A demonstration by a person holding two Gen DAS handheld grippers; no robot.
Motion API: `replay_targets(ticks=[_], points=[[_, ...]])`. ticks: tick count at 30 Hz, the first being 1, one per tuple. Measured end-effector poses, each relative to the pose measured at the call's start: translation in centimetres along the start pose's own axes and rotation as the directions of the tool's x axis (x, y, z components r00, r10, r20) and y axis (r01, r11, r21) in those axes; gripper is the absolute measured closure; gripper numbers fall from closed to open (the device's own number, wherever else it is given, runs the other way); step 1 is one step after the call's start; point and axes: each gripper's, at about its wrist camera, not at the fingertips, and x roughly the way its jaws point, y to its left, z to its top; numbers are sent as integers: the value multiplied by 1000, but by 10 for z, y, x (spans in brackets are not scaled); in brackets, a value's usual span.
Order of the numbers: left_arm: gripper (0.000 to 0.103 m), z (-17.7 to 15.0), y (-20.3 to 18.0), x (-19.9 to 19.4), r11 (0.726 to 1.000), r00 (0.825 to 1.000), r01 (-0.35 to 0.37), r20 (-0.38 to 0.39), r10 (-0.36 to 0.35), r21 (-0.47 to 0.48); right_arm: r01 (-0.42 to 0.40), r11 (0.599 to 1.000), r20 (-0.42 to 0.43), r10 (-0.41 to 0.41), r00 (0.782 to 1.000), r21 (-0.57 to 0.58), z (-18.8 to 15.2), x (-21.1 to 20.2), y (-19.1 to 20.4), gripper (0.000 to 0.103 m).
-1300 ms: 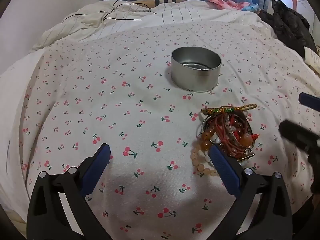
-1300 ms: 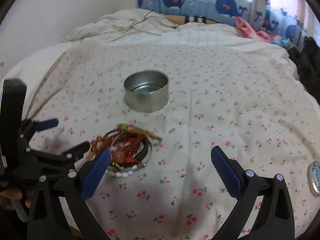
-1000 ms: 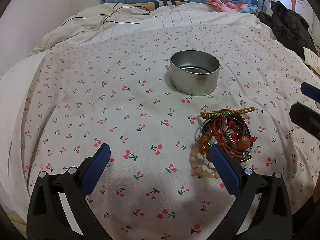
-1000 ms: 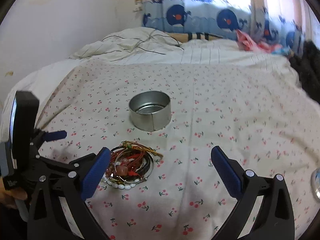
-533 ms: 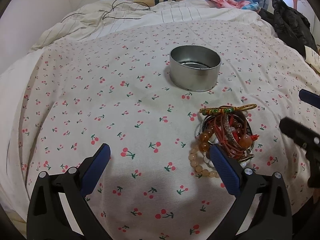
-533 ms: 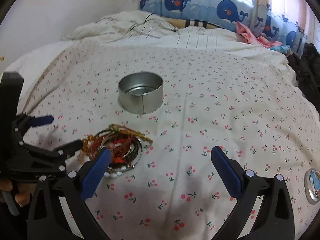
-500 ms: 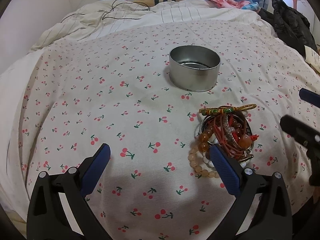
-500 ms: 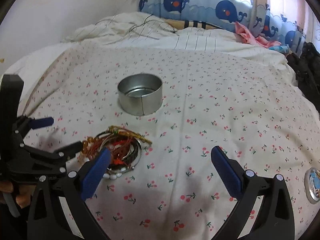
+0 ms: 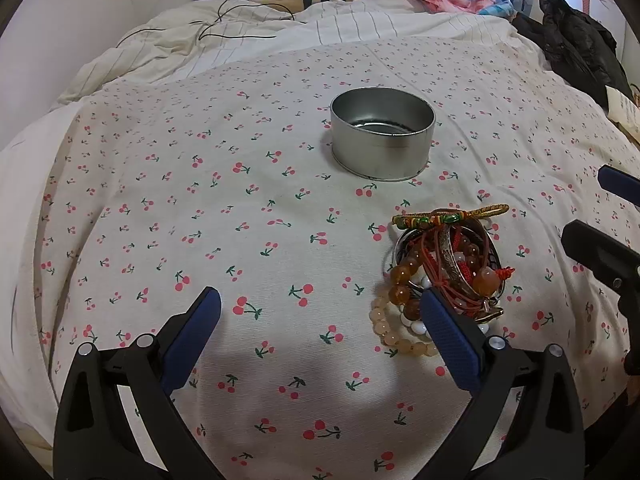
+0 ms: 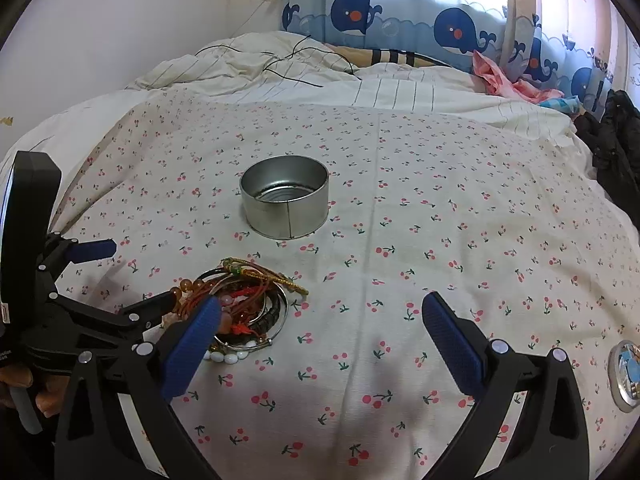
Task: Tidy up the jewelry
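On cherry-print bedsheet (image 9: 200,200): bracelet pile (image 9: 444,264) before tin (image 9: 382,132); both claws gape, empty.

Sharp fisheye views, dark bent corners, daylight glaring through curtains (image 10: 400,20).

One round metal tin (image 9: 382,133) on the cherry-print bedspread (image 9: 200,200), just the one. One tangled heap of bracelets (image 9: 444,264) beside it; too knotted to count them singly. Two grippers in shot: left gripper (image 9: 320,332), right gripper (image 10: 322,330). One small round lid (image 10: 624,376) at the right edge.
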Motion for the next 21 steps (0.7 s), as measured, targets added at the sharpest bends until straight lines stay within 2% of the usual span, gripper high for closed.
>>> replay_targets(ticks=[8, 15, 18, 21], points=[[7, 0, -2, 0, 1000, 1000, -17, 13, 17, 11, 15, 997, -1, -15, 1000, -75, 1, 0, 5, 7], [7, 1, 2, 0, 998, 998, 55, -9, -55, -32, -19, 993, -10, 18, 1000, -114, 4, 0, 5, 7], [7, 1, 4, 3, 998, 998, 63, -16, -63, -22, -37, 978, -7, 36, 999, -206, 7, -1, 11, 7], [7, 1, 8, 5, 997, 997, 75, -16, -76, -15, -54, 942, 0, 57, 998, -331, 12, -4, 17, 7]])
